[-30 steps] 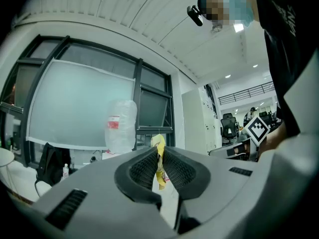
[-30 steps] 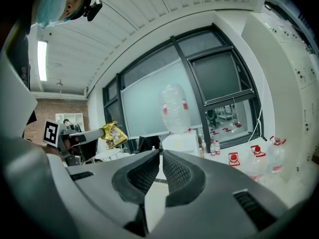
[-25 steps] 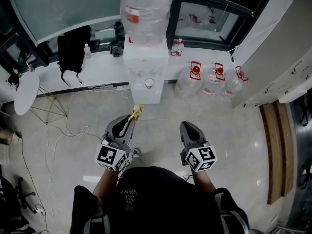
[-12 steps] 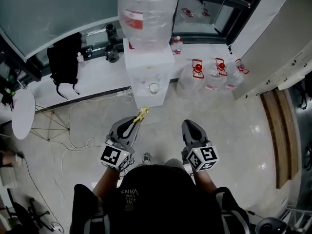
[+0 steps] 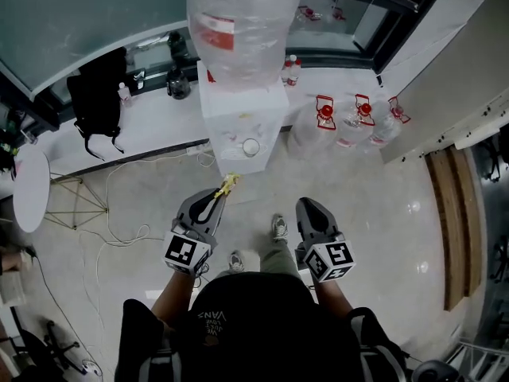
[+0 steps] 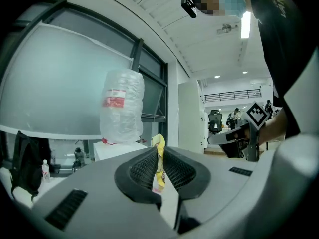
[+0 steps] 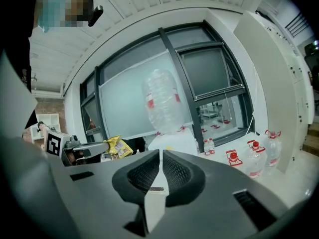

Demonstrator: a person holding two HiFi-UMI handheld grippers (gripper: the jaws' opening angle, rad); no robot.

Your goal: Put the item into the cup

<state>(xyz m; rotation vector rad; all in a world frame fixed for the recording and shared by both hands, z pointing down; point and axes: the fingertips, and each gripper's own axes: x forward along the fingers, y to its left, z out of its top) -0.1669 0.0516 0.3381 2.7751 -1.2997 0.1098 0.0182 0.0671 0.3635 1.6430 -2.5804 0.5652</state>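
Shifted since a second ago: we are standing closer to the water dispenser [image 5: 238,106], one shoe [image 5: 279,228] is now showing ahead between the grippers, and the yellow packet [image 5: 228,185] is riding nearer the cup [image 5: 251,146].

1. Yellow packet: it is standing upright between the pads of the left gripper [image 5: 219,197], which are pinching it at a narrow opening. Its crumpled top is sticking out past the jaw tips toward the dispenser's front, below the cup in the head view and not touching it.
2. Cup: small and white, it is sitting on the dispenser's front, mouth up.
3. Right gripper [image 5: 307,207]: its jaws are pressing together with nothing between them. We are holding it level with the left one and well apart from it.
4. Water dispenser: white, it is carrying a large clear bottle [image 5: 242,14] with a red label.
5. Spare jugs [image 5: 350,126]: three with red caps are standing on the floor just right of the dispenser.
6. Black backpack [image 5: 95,94]: it is leaning on the white ledge at left.
7. Cables [image 5: 119,221] are trailing over the floor, with a round white table [image 5: 20,189] at the far left.
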